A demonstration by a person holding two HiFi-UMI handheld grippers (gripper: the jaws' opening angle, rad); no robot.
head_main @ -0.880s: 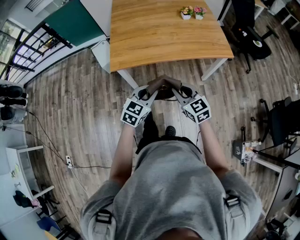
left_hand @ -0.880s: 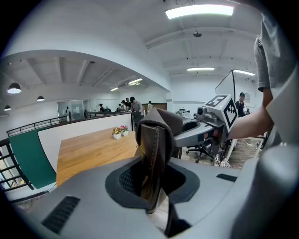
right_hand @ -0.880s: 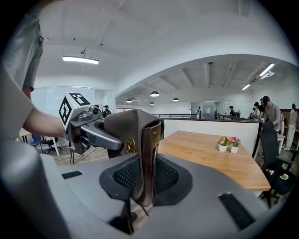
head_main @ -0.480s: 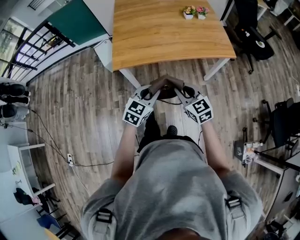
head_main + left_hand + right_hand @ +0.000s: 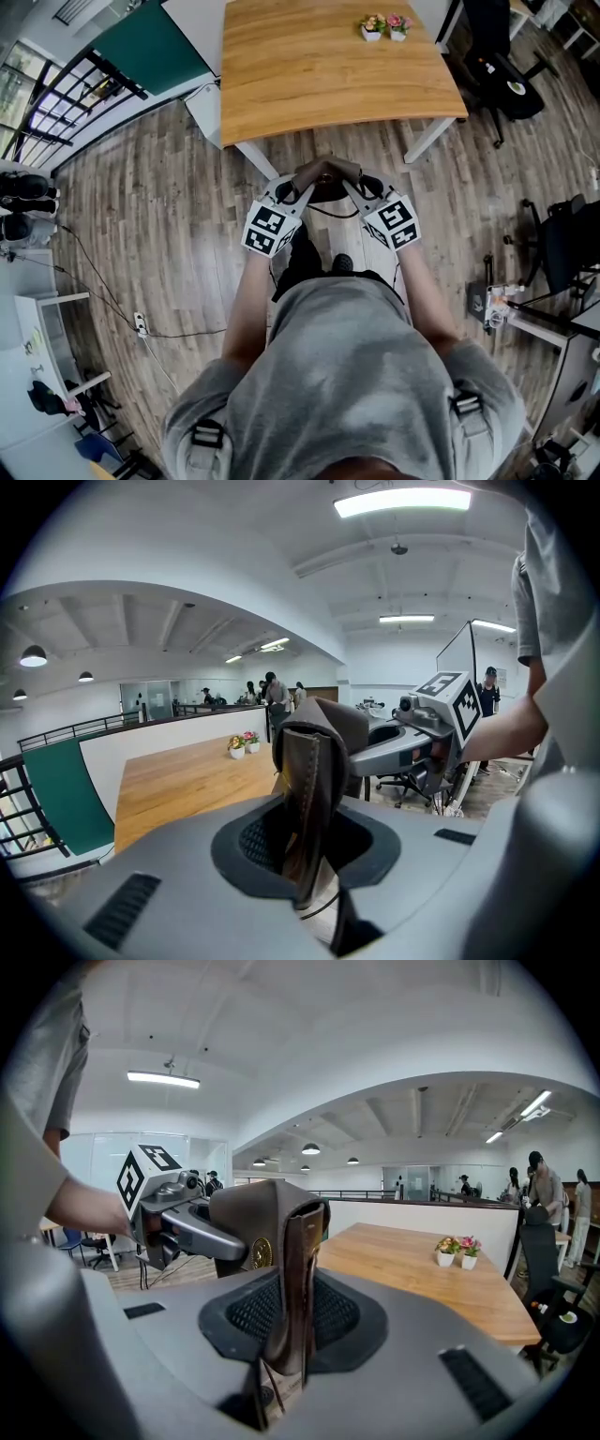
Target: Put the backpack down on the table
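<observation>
Hanging over the floor just short of the table (image 5: 328,75), the backpack (image 5: 326,172) is pinched by its top leather in the left gripper (image 5: 300,187) and right gripper (image 5: 354,186). Leather could slip out on the lift, or the bag could catch the table edge.

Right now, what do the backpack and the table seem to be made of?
The backpack looks like smooth brown leather or imitation: stitched edges, soft sheen. The table: wood or wood-look laminate top with visible grain; white legs, possibly painted metal.
</observation>
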